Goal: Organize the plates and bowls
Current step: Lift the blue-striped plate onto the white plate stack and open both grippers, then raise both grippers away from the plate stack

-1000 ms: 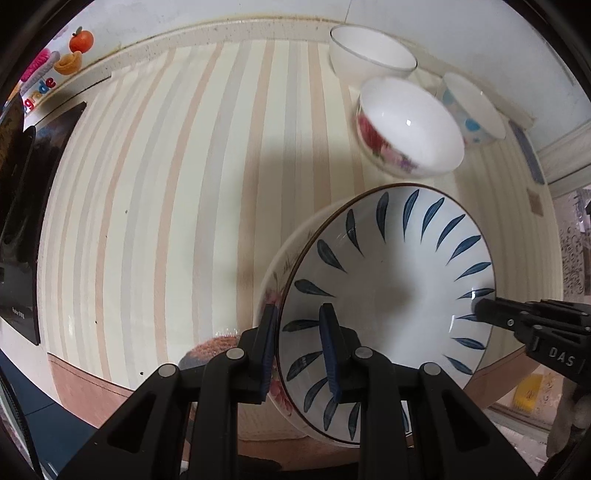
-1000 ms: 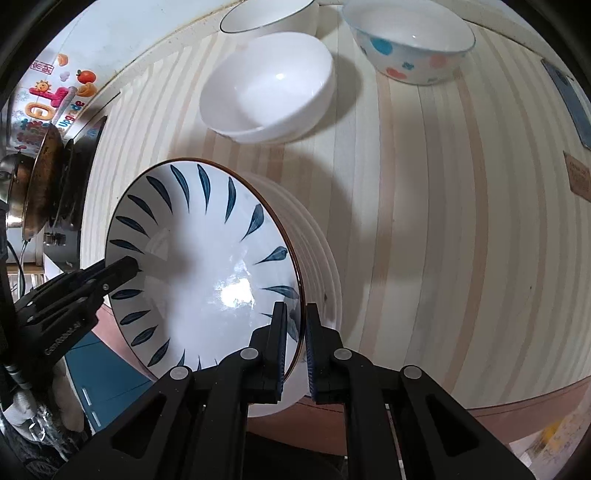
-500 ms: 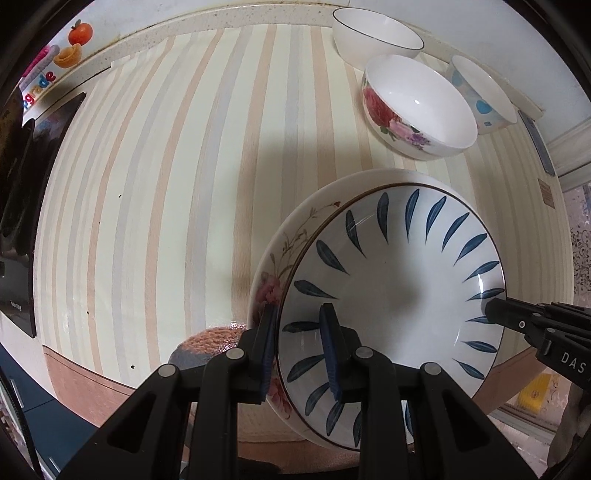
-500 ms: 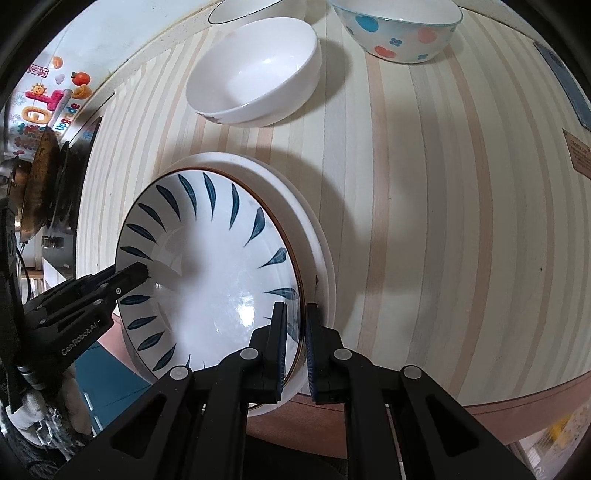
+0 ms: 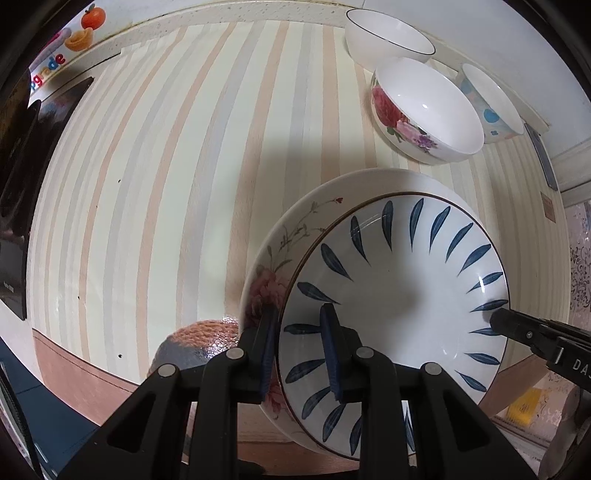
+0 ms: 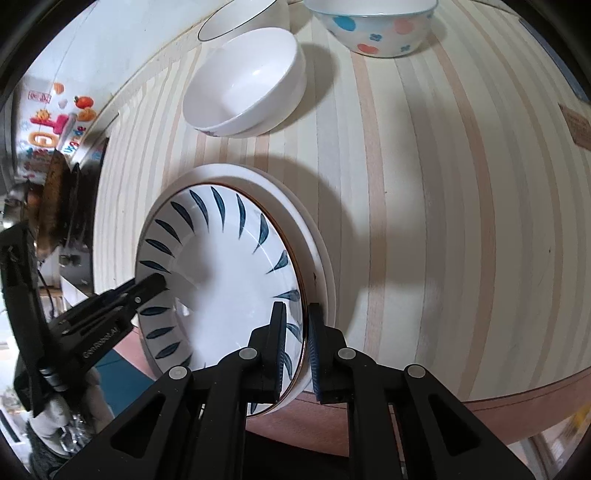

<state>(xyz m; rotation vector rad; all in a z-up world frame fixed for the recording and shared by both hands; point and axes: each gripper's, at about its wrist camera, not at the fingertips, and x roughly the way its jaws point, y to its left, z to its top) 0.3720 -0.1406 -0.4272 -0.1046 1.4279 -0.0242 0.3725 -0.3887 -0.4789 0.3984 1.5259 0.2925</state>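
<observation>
A white plate with blue leaf marks (image 5: 399,295) (image 6: 221,280) sits nested in a larger floral plate (image 5: 295,236) (image 6: 314,240) near the front edge of the striped counter. My left gripper (image 5: 299,332) is shut on the blue-leaf plate's near rim and points straight down. On the opposite rim, my right gripper (image 6: 297,321) still has its pads around the edge while its jaws begin opening. Each gripper's tip shows in the other's view, the right one (image 5: 498,321) and the left one (image 6: 155,284).
Three bowls stand at the back: a flowered one (image 5: 424,110) (image 6: 247,81), a dark-rimmed white one (image 5: 388,40), and a spotted one (image 5: 491,107) (image 6: 373,26). A black cooktop (image 5: 14,184) with a pan (image 6: 51,199) is at the left. A brown woven round thing (image 5: 199,339) lies by the front edge.
Both grippers have lowered the blue-leaf plate, and it now rests inside the floral plate. More of the floral plate's rim shows around it.
</observation>
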